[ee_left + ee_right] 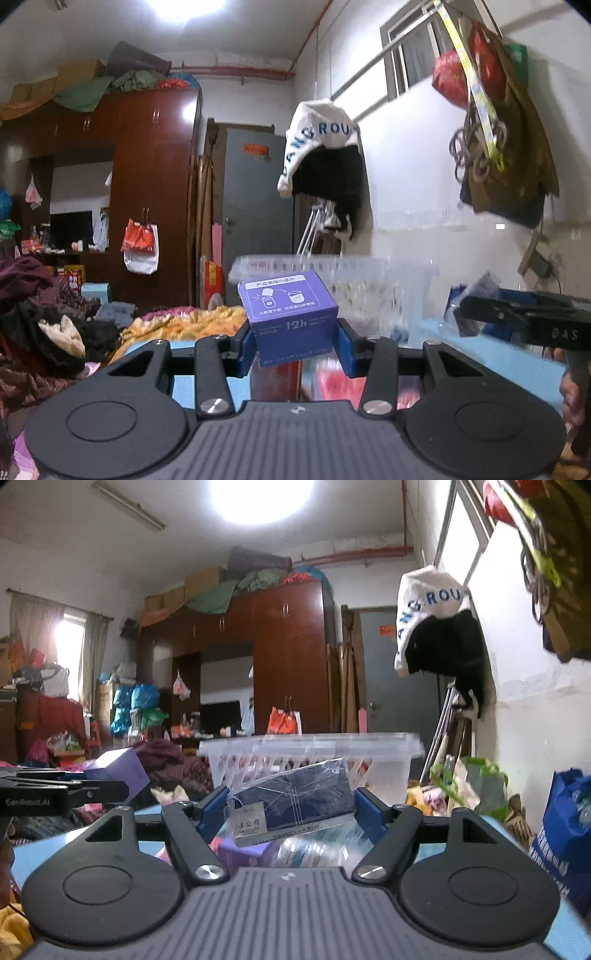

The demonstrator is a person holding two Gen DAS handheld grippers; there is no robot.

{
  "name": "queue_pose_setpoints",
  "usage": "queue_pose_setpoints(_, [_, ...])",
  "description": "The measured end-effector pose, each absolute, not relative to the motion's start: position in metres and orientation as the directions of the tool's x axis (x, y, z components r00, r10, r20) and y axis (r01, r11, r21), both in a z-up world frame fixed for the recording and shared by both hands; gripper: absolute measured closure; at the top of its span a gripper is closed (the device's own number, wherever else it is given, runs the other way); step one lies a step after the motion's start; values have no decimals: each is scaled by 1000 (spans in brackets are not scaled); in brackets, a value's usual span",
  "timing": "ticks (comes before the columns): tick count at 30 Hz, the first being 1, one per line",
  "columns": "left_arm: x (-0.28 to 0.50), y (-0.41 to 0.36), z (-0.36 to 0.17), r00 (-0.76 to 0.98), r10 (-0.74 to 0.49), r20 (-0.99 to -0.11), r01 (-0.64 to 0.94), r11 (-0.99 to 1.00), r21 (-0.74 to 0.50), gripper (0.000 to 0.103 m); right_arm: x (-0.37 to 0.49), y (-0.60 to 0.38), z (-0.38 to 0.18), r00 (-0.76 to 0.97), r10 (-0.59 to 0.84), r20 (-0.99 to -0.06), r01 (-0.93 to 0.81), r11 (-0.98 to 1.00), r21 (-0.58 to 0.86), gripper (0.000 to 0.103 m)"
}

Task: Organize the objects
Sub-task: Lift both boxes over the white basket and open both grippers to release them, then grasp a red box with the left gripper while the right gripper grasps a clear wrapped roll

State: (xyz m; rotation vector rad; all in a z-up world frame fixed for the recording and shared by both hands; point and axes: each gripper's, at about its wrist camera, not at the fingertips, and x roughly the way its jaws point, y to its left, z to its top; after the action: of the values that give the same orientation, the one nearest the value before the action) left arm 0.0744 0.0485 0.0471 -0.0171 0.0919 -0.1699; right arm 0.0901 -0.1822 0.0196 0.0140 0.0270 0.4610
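Note:
My left gripper (295, 347) is shut on a small purple box (291, 317) with white print, held level above a blue table (480, 354). The same purple box (122, 771) and the left gripper (110, 788) show at the left of the right wrist view. My right gripper (290, 810) is shut on a dark navy packet in clear plastic wrap (295, 799), tilted up to the right. Straight ahead of both stands a clear plastic basket (310, 753), the same clear basket (332, 273) in the left wrist view. The right gripper (524, 321) reaches in from the right there.
Loose packets and a purple box (247, 849) lie on the table under the right gripper. A bed with piled clothes (55, 325) lies left. A white cap over dark clothing (321, 147) and bags (491, 110) hang on the right wall. A blue bag (565, 823) stands right.

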Motion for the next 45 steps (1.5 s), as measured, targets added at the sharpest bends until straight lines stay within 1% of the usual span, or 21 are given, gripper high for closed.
queue_pose_setpoints(4, [94,43,91,982,-183,-54,181,983,-42,55,98,-183,52,892,452,14,-452,892,-26,28])
queue_pose_setpoints(6, [123,37,117,975,-210,-70,207,977,-59,55,118,-179,70,891,454,1,-453,890,-38,28])
queue_pose_setpoints(10, [195,25,146,951,-255,-176,237,964,-118,55,181,-163,102,915,396,-83,-402,912,-81,28])
queue_pose_setpoints(13, [246,14,147,923,-261,-283,235,964,-122,55,223,-157,107,917,364,-163,-378,923,-66,28])
queue_pose_setpoints(15, [270,12,141,900,-293,-322,255,954,-156,55,242,-157,104,910,359,-209,-377,925,-52,28])
queue_pose_setpoints(16, [278,10,137,896,-294,-334,255,954,-155,44,249,-157,101,911,351,-215,-369,928,-50,27])
queue_pose_setpoints(17, [288,6,132,879,-301,-371,263,953,-149,26,254,-156,99,915,339,-221,-357,933,-49,26])
queue_pose_setpoints(18, [293,4,127,865,-310,-394,277,950,-141,23,258,-156,97,919,325,-225,-343,938,-46,22])
queue_pose_setpoints(20, [287,6,120,881,-289,-374,261,957,-126,23,258,-161,94,920,316,-231,-332,943,-33,13])
queue_pose_setpoints(23, [258,20,115,890,-330,-316,289,942,-169,23,232,-176,91,921,353,-167,-357,934,2,0])
queue_pose_setpoints(24, [246,25,113,891,-340,-301,299,938,-175,23,223,-183,90,917,371,-148,-372,928,25,0])
queue_pose_setpoints(26, [219,28,106,910,-302,-284,273,952,-138,19,204,-193,83,897,411,-163,-404,912,72,0])
queue_pose_setpoints(28, [188,35,94,936,-241,-258,221,970,-101,16,187,-197,67,883,418,-213,-413,908,72,0])
queue_pose_setpoints(30, [167,47,78,945,-219,-243,193,973,-125,11,173,-194,47,888,375,-266,-376,925,48,0])
queue_pose_setpoints(32, [159,59,63,928,-253,-274,207,961,-185,11,165,-189,28,880,314,-357,-320,946,45,0])
queue_pose_setpoints(34, [162,67,51,912,-269,-309,207,954,-217,11,161,-188,13,847,353,-396,-344,934,97,0])
queue_pose_setpoints(36, [170,68,47,912,-232,-337,176,966,-188,11,168,-182,8,805,388,-449,-381,918,110,0])
queue_pose_setpoints(38, [178,67,42,910,-198,-363,144,975,-171,11,175,-175,8,796,368,-480,-368,925,99,1])
queue_pose_setpoints(39, [182,67,40,908,-196,-371,139,975,-176,11,177,-172,8,794,364,-487,-365,926,97,6])
queue_pose_setpoints(44, [188,66,35,904,-167,-393,109,980,-165,11,182,-167,5,792,357,-495,-352,930,107,11])
queue_pose_setpoints(45, [187,64,35,906,-161,-391,108,982,-154,11,184,-168,3,785,365,-501,-353,927,123,16])
